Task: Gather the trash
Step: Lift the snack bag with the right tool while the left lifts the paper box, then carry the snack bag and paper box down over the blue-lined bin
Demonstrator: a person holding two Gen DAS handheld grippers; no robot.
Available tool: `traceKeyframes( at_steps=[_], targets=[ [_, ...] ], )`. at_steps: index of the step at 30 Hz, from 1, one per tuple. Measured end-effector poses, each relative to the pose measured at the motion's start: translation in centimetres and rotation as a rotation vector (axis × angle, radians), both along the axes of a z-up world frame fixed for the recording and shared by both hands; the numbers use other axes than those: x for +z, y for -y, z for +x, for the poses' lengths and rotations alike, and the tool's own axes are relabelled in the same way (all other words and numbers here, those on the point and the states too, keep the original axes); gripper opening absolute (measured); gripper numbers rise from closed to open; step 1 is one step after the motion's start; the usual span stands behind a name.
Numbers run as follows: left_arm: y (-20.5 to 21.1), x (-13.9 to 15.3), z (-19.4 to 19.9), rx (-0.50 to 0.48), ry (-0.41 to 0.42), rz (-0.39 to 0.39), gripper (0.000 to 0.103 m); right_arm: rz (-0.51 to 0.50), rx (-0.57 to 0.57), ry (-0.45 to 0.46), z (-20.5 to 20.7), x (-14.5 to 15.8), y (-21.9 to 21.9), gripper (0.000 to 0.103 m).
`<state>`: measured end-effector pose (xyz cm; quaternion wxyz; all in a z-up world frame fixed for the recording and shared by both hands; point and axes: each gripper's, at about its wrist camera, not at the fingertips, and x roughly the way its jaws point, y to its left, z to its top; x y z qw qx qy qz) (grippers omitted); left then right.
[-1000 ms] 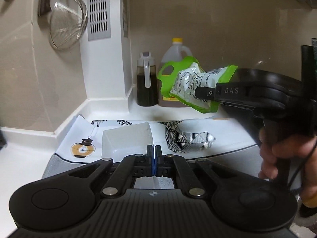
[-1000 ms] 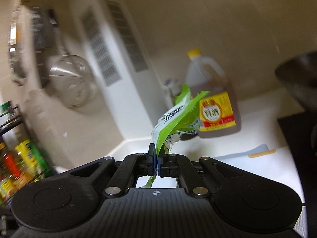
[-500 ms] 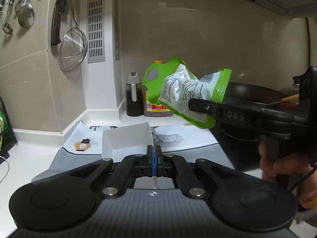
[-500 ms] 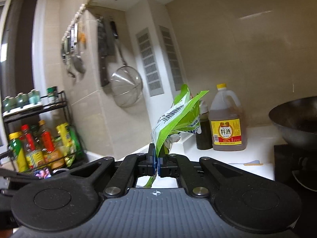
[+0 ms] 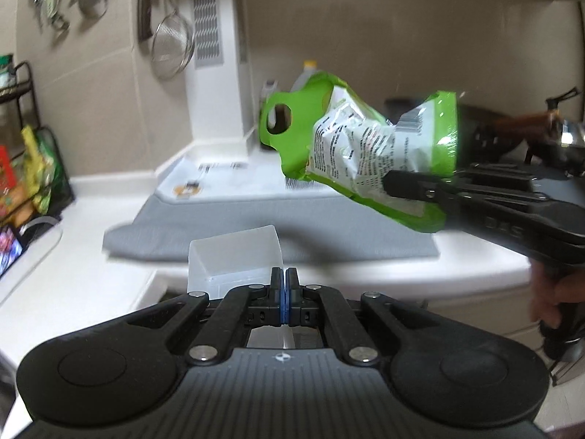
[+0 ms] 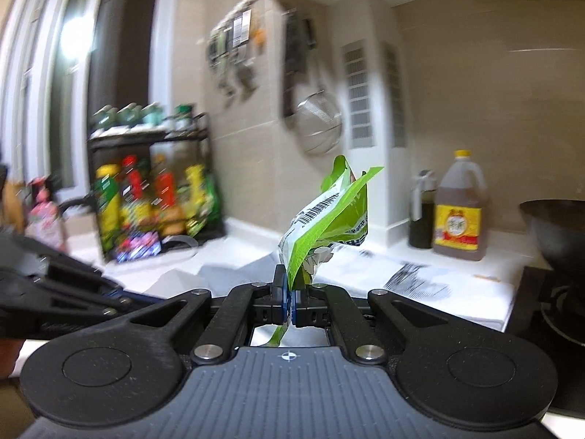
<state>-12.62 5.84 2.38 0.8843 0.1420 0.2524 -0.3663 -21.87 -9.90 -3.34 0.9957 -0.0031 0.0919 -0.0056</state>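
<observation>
The crumpled green wrapper (image 6: 325, 219) is pinched by its lower edge in the clenched right gripper (image 6: 289, 301) and held in the air above the counter (image 5: 91, 267), clear for carrying. The translucent plastic tub (image 5: 234, 256) is clamped by 1 wall in the left gripper (image 5: 283, 301), likely also as trash.

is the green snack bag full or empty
Looks empty: the crumpled green and white snack bag is collapsed flat and creased, pinched in the shut right hand-held gripper above the counter. Its inside is not visible.
</observation>
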Motion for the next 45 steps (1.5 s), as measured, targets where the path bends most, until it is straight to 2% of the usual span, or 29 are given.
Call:
traceKeyframes(
  at_steps=[6, 13, 21, 37, 45],
  targets=[
    [-2.3, -2.5, -1.6, 0.057, -0.056, 0.037, 0.000, -0.012, 0.117, -0.081, -1.4, -1.5, -2.7, 0.002],
    [-4.5, -5.4, -2.6, 0.104, -0.123, 0.097, 0.000, -0.023, 0.202, -0.190, -1.0, -4.1, -5.3, 0.002],
    [-6.7, -7.8, -2.6, 0.159, -0.180, 0.136, 0.000, -0.021, 0.215, -0.285, 0.1, -6.8, -6.6, 0.002],
    [-6.3, -13.0, -1.2, 0.173, -0.301, 0.177, 0.000, -0.023, 0.199, -0.448, 2.5, -11.3, -7.0, 0.002],
    [-6.6, -16.8, 0.6, 0.199, -0.390, 0.184, 0.000, 0.010, 0.152, -0.603, 5.1, -14.9, -6.1, 0.002]
  ],
)
